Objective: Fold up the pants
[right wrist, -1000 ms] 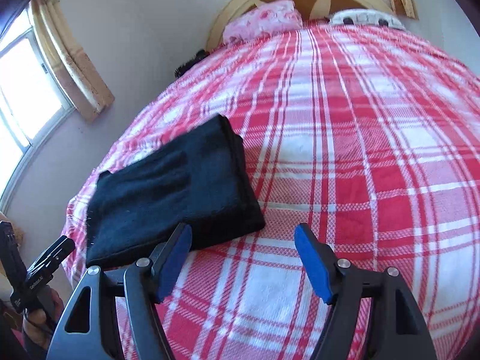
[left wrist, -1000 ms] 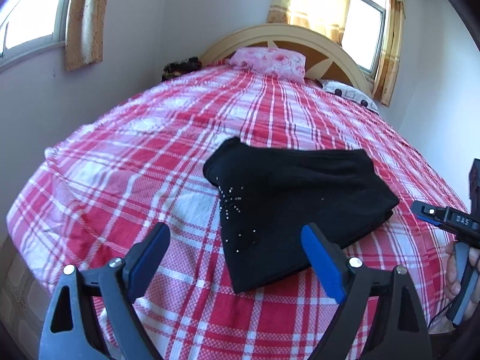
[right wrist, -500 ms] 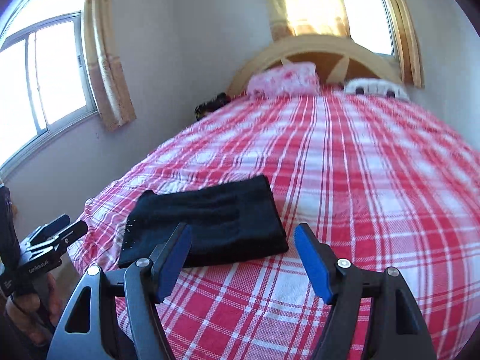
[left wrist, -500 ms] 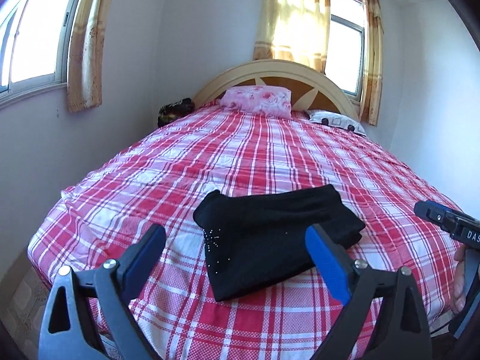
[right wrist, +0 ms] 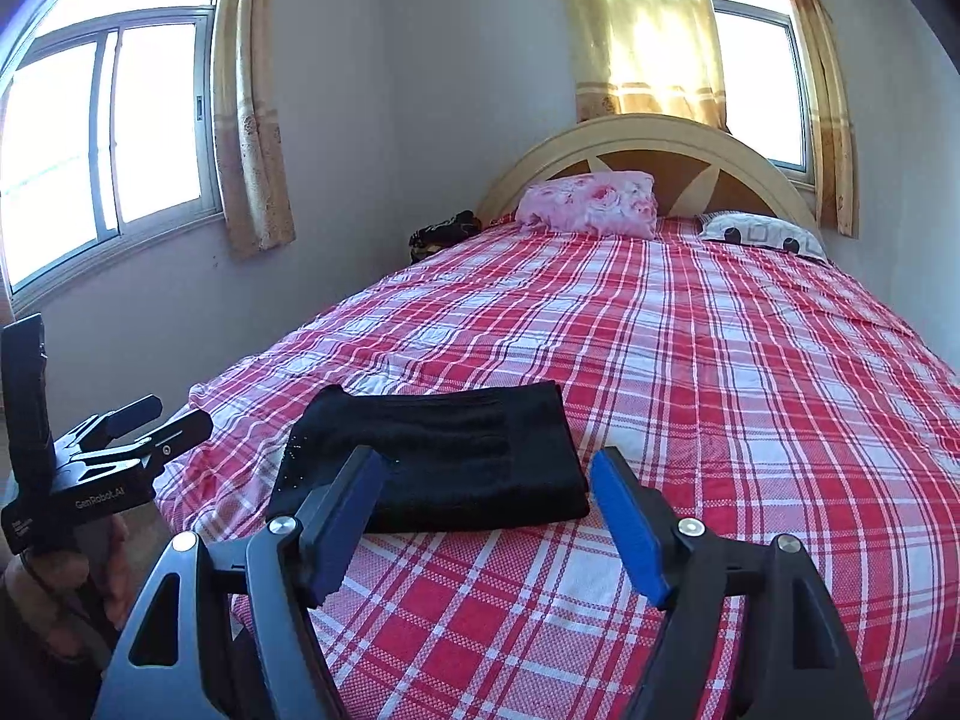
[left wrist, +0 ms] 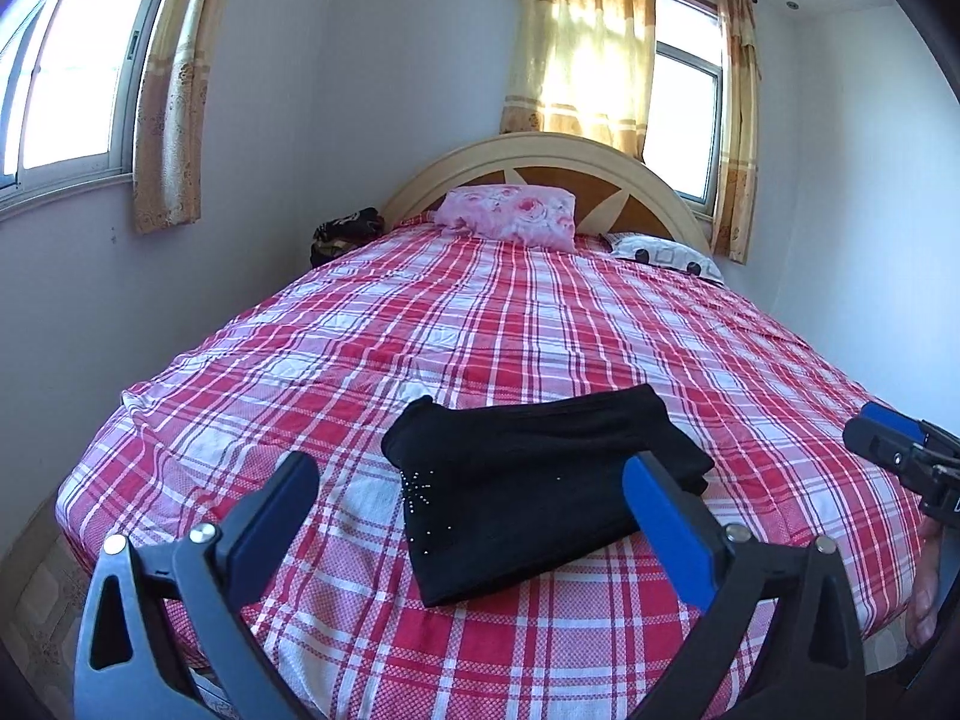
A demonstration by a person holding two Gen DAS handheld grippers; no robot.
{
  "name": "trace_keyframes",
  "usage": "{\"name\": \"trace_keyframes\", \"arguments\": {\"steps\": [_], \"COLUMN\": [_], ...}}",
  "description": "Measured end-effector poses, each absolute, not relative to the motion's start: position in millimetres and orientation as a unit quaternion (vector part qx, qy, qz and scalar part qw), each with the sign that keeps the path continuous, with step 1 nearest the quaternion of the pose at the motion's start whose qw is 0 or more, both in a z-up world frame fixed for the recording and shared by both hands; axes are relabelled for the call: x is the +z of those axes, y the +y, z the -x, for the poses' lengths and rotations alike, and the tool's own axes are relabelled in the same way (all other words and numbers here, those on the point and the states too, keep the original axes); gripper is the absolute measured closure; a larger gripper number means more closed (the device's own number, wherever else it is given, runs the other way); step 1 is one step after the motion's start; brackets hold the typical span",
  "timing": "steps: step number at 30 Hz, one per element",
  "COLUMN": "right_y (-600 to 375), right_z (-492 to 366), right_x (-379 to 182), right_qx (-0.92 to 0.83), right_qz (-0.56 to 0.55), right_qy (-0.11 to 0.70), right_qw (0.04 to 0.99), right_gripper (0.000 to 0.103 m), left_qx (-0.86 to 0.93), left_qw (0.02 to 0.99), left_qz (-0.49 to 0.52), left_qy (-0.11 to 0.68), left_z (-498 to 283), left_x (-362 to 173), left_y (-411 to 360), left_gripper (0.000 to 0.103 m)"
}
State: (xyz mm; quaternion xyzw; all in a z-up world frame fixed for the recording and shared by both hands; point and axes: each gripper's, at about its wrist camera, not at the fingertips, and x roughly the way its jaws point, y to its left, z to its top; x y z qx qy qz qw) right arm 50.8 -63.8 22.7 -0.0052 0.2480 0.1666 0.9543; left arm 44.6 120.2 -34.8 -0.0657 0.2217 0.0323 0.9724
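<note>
I get bright daylight through the windows [right wrist: 102, 138], blown out to white; curtains [left wrist: 585, 54] glow. Fisheye bends my edges, corners vignette dark.

The pants [left wrist: 528, 480] are black with small silver studs. The bed [left wrist: 540, 324] wears a red, white and pink plaid sheet. One pillow [left wrist: 510, 216] is pink floral, the other pillow [left wrist: 666, 252] white with dark spots. The curtains [left wrist: 582, 48] are yellow-beige; the headboard [left wrist: 540, 150] is cream and brown. The fingers [left wrist: 666, 522] carry blue pads.
</note>
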Motion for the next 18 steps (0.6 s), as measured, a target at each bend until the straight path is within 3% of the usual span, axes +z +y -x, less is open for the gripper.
{"name": "trace_keyframes", "arguments": {"steps": [18], "right_y": [-70], "right_z": [-35], "right_x": [32], "right_qx": [0.161], "right_qz": [0.003], "right_qy": [0.231], "right_qw": [0.96], "right_gripper": [0.026], "left_qx": [0.028], "left_qw": [0.975], "left_qz": [0.053], "left_qy": [0.216], "left_z": [-35], "left_x": [-28], "left_y": [109], "left_gripper": [0.0]}}
